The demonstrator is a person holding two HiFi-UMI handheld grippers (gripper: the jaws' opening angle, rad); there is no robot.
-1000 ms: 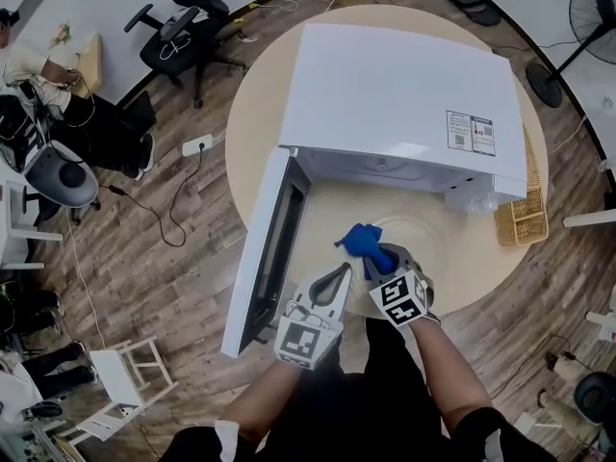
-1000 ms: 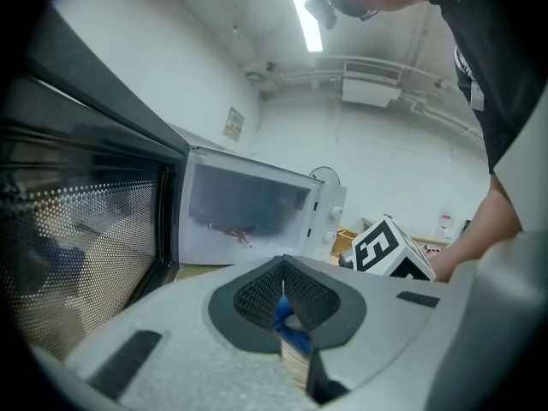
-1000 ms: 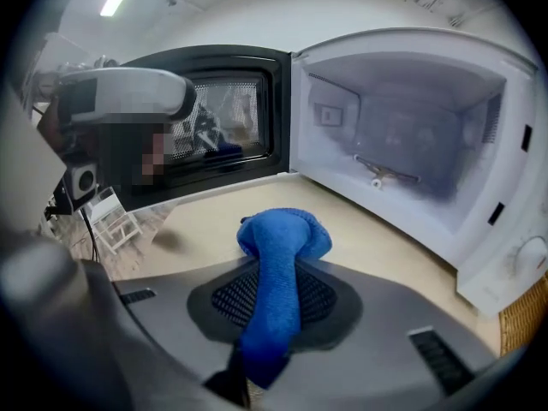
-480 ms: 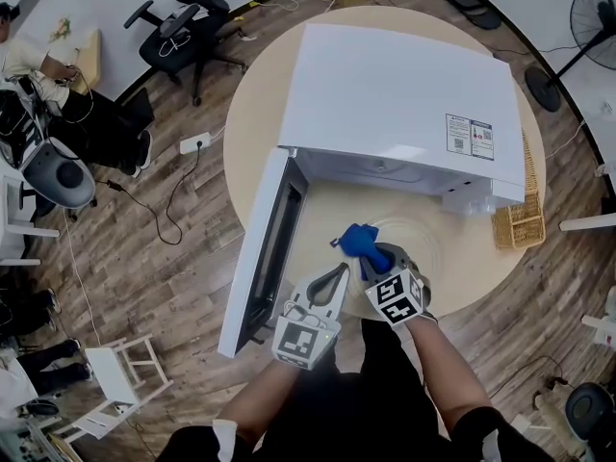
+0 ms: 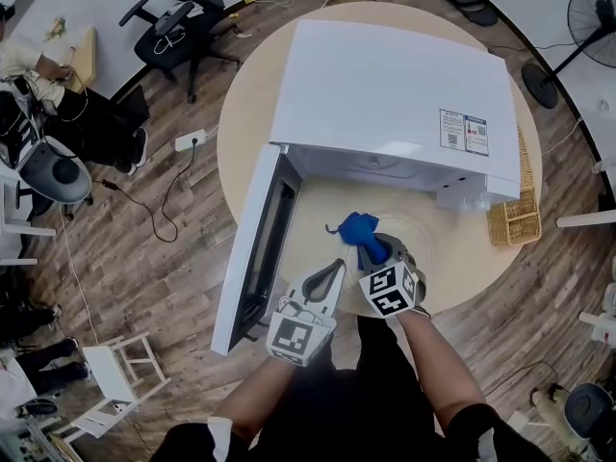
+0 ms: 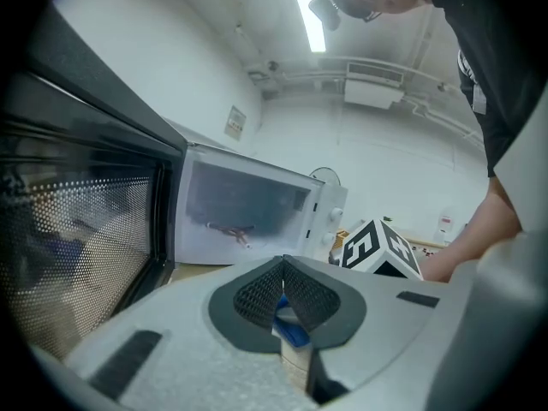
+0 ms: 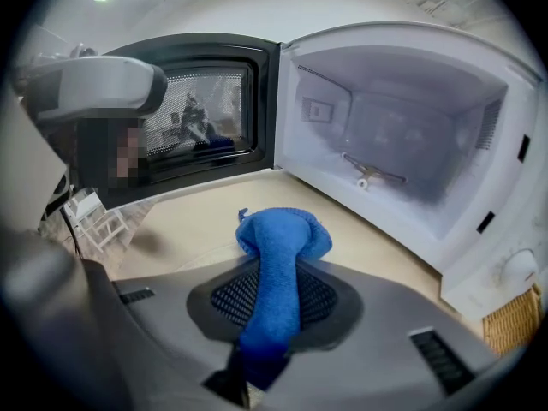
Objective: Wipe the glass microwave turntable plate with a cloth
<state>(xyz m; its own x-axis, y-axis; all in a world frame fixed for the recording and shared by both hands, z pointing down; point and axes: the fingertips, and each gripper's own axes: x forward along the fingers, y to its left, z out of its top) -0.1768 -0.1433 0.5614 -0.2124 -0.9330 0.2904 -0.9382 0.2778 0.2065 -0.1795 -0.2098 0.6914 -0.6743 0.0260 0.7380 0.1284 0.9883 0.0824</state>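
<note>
Cloth (image 5: 358, 227) shifted toward open microwave (image 5: 385, 94); right gripper (image 5: 376, 247) jaws clamp it over plate (image 5: 428, 241); left gripper (image 5: 338, 267) jaws closed, perhaps empty.

— What sort of room am I steering in?
— An office or lab, I'd say: swivel chair (image 5: 171, 25), power strip (image 5: 190, 141) on the wood floor (image 5: 144, 258), standing fan (image 5: 589, 12).

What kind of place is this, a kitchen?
Probably not: it looks like an office or lab workspace. The white microwave sits on a round wooden table, with an office chair, a floor power strip and a standing fan around it.
</note>
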